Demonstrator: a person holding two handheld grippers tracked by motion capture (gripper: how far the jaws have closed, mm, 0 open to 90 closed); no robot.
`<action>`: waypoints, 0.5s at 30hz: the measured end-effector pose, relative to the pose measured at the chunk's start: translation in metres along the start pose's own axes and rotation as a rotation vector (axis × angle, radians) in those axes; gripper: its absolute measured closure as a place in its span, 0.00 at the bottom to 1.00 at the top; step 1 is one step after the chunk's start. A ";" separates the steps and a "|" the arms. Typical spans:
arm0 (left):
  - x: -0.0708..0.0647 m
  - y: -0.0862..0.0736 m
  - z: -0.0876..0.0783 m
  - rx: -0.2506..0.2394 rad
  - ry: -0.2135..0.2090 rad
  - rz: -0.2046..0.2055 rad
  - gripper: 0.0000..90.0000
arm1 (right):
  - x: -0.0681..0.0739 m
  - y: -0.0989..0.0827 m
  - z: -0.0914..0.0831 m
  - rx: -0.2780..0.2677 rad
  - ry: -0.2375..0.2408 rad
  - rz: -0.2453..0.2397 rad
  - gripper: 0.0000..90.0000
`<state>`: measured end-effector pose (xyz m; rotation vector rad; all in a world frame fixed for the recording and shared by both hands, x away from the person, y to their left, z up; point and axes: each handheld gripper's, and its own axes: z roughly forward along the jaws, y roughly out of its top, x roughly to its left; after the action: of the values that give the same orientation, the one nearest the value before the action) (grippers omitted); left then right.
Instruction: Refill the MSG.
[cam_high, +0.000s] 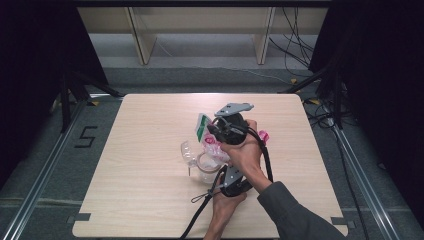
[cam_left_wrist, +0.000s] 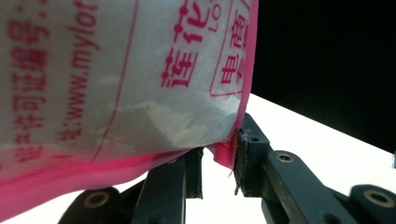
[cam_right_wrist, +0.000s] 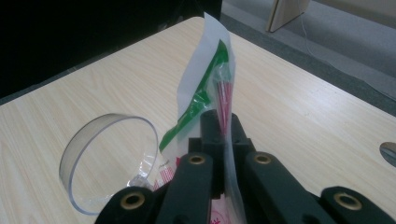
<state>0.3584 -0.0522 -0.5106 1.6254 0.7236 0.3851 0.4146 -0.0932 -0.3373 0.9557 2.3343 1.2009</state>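
Note:
A thin plastic bag (cam_high: 205, 129) with pink and green print hangs over the middle of the table, held up between both hands. My right gripper (cam_high: 212, 131) is shut on the bag's upper edge. In the right gripper view the jaws (cam_right_wrist: 223, 125) pinch the bag (cam_right_wrist: 205, 88) beside its green strip. Below it, my left gripper (cam_high: 223, 169) points up at the bag's underside. In the left gripper view the jaws (cam_left_wrist: 218, 173) stand apart. The bag's (cam_left_wrist: 116, 79) pink bottom edge dips into the gap, against one pad only.
A clear plastic cup (cam_high: 192, 152) lies on its side just left of the bag, close to both grippers (cam_right_wrist: 109, 158). The wooden table (cam_high: 150, 200) has bare room all round. A black cable (cam_high: 200, 210) trails off the front edge. Dark curtains flank the table.

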 end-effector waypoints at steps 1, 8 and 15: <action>0.000 0.000 0.000 -0.001 -0.001 -0.001 0.83 | 0.000 0.000 0.000 0.001 -0.004 -0.002 1.00; -0.001 0.000 0.000 0.000 -0.004 -0.001 0.83 | -0.001 0.000 0.002 -0.005 0.000 -0.022 1.00; -0.001 0.000 0.000 0.000 -0.004 0.000 0.83 | -0.001 0.000 0.002 -0.001 0.002 -0.022 1.00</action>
<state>0.3573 -0.0531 -0.5099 1.6254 0.7205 0.3817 0.4165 -0.0926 -0.3383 0.9262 2.3396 1.1945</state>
